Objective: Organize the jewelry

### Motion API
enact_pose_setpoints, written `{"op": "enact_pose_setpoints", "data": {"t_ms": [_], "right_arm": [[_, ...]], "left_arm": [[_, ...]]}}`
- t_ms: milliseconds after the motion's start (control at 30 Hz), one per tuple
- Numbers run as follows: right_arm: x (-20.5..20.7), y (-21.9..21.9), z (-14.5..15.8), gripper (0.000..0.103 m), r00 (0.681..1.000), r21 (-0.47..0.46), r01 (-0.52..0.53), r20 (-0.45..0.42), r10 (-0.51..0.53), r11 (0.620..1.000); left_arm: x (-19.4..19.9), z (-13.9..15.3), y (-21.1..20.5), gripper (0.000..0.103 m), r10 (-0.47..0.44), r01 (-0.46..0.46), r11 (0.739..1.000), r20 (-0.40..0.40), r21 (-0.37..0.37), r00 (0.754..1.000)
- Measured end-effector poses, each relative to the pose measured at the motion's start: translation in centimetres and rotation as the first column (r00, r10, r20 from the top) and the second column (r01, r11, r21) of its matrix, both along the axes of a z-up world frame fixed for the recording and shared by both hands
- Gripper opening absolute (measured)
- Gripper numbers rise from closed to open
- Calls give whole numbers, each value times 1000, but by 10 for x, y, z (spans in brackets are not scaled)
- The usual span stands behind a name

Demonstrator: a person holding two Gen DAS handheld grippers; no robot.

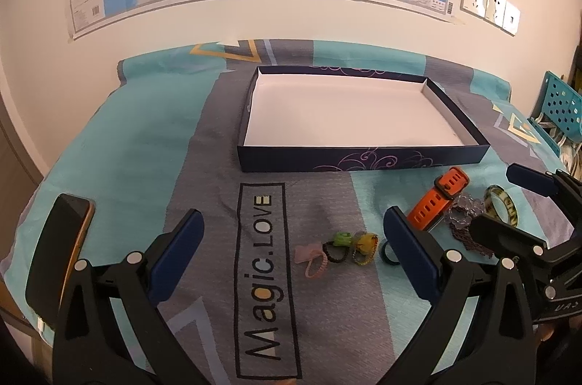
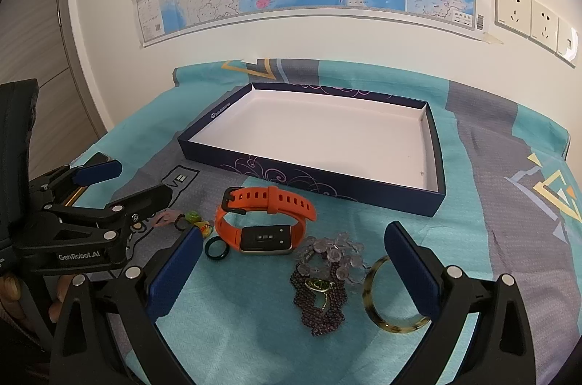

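Both grippers empty, jaws spread wide; no jewelry in the box yet.

Left gripper (image 1: 291, 261) hangs over the small rings (image 1: 336, 248); right gripper (image 2: 294, 272) over the dark bead necklace (image 2: 320, 297), with the orange watch (image 2: 263, 221), clear bead bracelet (image 2: 336, 254) and bangle (image 2: 385, 297) just beside. The box (image 2: 320, 183) sits empty beyond. Risks, as judged: the beads appear to overlap, possibly tangled, so one pinch could drag its neighbours; small rings may slip on soft cloth; close-set grippers could collide.
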State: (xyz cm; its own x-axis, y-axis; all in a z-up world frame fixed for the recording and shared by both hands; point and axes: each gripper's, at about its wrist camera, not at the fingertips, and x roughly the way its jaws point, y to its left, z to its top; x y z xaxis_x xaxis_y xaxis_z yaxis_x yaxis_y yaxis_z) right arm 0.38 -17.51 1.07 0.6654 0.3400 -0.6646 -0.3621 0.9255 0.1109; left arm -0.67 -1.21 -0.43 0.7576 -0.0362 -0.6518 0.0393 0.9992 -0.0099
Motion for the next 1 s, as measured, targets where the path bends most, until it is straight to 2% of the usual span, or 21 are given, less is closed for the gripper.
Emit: {"op": "enact_pose_setpoints", "data": {"t_ms": [700,1000], "right_arm": [[1,-17,3,97,1000,32,9,-1,-9,999],[7,-51,1,97,997,10,79,-9,-79,997]], "left_arm": [[-2,6,1,97,-47,47,999,6,-4,999],[-10,6,-14,97,-178,178,984,12,-3,984]]}}
